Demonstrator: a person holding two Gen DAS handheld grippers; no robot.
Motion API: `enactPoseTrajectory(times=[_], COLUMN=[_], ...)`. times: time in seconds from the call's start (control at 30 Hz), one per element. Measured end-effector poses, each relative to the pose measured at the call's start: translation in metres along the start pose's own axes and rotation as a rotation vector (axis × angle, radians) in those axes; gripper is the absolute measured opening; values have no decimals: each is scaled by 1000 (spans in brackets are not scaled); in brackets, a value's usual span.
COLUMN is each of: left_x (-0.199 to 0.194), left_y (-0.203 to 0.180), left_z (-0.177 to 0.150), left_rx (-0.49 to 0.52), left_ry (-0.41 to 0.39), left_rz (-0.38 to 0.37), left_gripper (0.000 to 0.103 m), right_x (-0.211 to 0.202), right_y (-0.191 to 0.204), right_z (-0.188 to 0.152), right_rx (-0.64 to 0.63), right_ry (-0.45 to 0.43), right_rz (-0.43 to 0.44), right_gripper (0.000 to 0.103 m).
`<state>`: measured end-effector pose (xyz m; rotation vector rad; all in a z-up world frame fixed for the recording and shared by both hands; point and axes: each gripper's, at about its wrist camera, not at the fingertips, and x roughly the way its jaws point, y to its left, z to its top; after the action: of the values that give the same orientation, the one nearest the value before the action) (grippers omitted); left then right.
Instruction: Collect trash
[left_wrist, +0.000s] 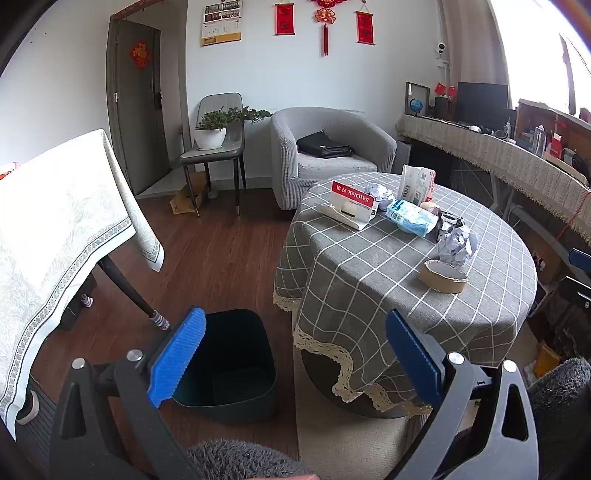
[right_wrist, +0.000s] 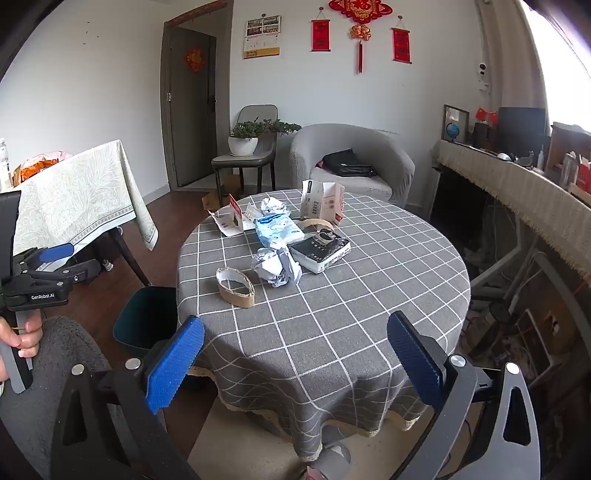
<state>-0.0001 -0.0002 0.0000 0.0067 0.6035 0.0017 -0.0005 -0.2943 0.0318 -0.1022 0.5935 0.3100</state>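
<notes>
A round table with a grey checked cloth (right_wrist: 332, 314) carries the trash: a cardboard tape ring (right_wrist: 235, 288), a crumpled paper ball (right_wrist: 277, 266), a black packet (right_wrist: 320, 249), a light blue wrapper (right_wrist: 275, 229), a red and white card box (left_wrist: 352, 205) and a torn white carton (right_wrist: 322, 202). A dark bin (left_wrist: 231, 360) stands on the floor left of the table, nothing visible inside. My left gripper (left_wrist: 295, 354) is open, hovering over the bin and the table's edge. My right gripper (right_wrist: 295, 358) is open above the near table edge, nothing between its fingers.
A second table with a pale cloth (left_wrist: 55, 229) stands at the left. A grey armchair (left_wrist: 332, 147) with a black bag and a chair with a potted plant (left_wrist: 214, 129) sit behind. A long covered desk (right_wrist: 517, 192) runs along the right. A hand (right_wrist: 20, 332) holds the left gripper's handle.
</notes>
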Motion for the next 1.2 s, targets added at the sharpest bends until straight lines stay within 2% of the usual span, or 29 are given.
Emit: enactPoseTrajectory(times=[1.2], left_x=[1], left_y=[-2], left_z=[-1], left_rx=[9], left_ry=[2], left_rz=[6], left_gripper=[100], right_x=[0], right_y=[1], right_z=[1], right_rx=[-13], right_ry=[8], right_rz=[-9], right_gripper=[100])
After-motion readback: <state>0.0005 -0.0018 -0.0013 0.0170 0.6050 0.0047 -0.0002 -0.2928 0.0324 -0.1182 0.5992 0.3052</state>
